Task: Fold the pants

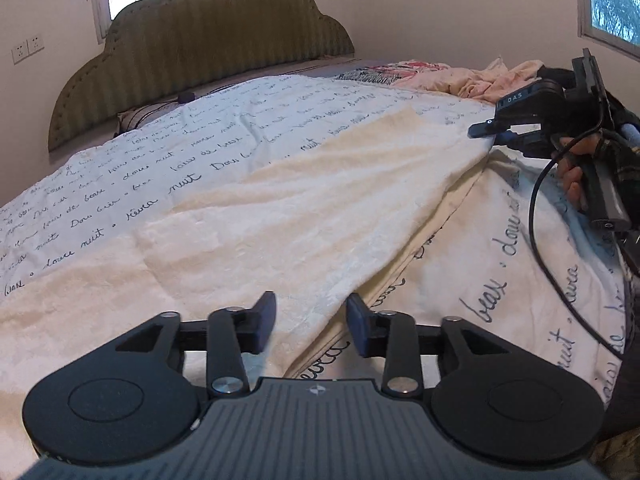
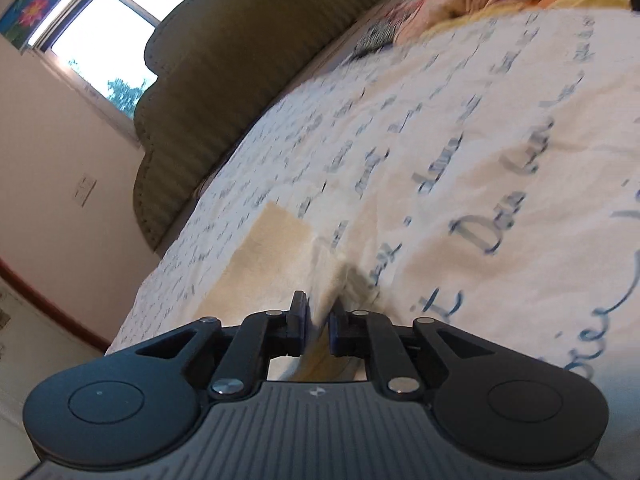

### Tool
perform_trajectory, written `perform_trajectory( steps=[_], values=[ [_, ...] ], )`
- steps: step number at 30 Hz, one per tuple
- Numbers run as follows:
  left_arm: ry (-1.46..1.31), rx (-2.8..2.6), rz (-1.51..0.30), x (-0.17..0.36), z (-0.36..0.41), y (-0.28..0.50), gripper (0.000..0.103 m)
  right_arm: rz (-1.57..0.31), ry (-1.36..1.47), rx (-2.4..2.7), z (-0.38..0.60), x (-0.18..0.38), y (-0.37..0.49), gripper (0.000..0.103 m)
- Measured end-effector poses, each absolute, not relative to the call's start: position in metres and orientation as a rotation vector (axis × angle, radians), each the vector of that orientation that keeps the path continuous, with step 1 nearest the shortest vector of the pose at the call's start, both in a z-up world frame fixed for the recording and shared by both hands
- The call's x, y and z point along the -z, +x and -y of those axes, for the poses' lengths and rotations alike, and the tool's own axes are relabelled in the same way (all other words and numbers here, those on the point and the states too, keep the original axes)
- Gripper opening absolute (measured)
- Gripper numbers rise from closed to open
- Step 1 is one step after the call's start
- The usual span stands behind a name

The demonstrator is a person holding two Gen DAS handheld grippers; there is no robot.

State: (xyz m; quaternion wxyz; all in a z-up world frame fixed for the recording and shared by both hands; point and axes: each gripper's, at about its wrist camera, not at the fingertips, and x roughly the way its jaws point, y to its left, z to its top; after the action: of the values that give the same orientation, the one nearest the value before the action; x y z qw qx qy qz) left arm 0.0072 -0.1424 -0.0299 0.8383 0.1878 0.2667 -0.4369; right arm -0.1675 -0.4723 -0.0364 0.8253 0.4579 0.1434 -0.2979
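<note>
The right gripper [image 2: 319,322] has its two fingers pressed onto a bunched edge of the cream pants [image 1: 280,216], lifting that edge so the cloth slopes down away from it. The left gripper [image 1: 312,322] is spread, its fingers straddling the near edge of the pants without closing; cloth lies between and ahead of them. This looks like an early fold, one corner raised and the other not yet taken. The next move likely calls for the left tongs to close on that edge at matching height, so both can carry it over evenly. Counted: two grippers, one pair of pants, one script-printed bedspread [image 1: 120,184] beneath, one padded headboard [image 1: 208,48] beyond, and one heap of pinkish clothes [image 1: 460,76] far ahead.
</note>
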Motion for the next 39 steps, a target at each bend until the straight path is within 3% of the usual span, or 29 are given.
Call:
perform_trajectory(
  steps=[3,5,9,13,16,22,24,28,32,39],
  values=[
    [0.304,0.956,-0.532,0.01,0.131,0.009,0.082,-0.239,0.729,0.836,0.46,0.005,-0.166,0.019],
    [0.275,0.931,-0.485,-0.001,0.131,0.014,0.088,-0.287,0.643,0.737,0.458,-0.008,-0.141,0.019],
    [0.323,0.751,-0.453,0.0,0.138,0.034,0.089,-0.473,0.552,0.475,0.448,-0.006,-0.07,0.024],
    [0.358,0.712,-0.627,0.025,0.139,0.058,0.086,-0.697,0.471,0.473,0.453,0.027,-0.014,0.023],
    [0.398,0.743,-0.66,0.042,0.136,0.047,0.082,-0.654,0.476,0.546,0.456,0.023,-0.024,0.023],
    [0.331,0.694,-0.542,0.032,0.129,0.044,0.09,-0.505,0.628,0.435,0.436,0.007,-0.084,0.03],
    [0.33,0.696,-0.589,0.038,0.134,0.052,0.089,-0.563,0.679,0.353,0.434,0.02,-0.085,0.063],
    [0.342,0.714,-0.566,0.055,0.134,0.043,0.091,-0.497,0.603,0.568,0.423,0.015,-0.109,0.063],
    [0.349,0.703,-0.524,0.06,0.133,0.039,0.095,-0.341,0.86,0.509,0.427,0.006,-0.15,0.065],
    [0.27,0.703,-0.581,0.062,0.125,0.05,0.1,-0.408,1.225,0.308,0.42,0.042,-0.166,0.065]
  ],
)
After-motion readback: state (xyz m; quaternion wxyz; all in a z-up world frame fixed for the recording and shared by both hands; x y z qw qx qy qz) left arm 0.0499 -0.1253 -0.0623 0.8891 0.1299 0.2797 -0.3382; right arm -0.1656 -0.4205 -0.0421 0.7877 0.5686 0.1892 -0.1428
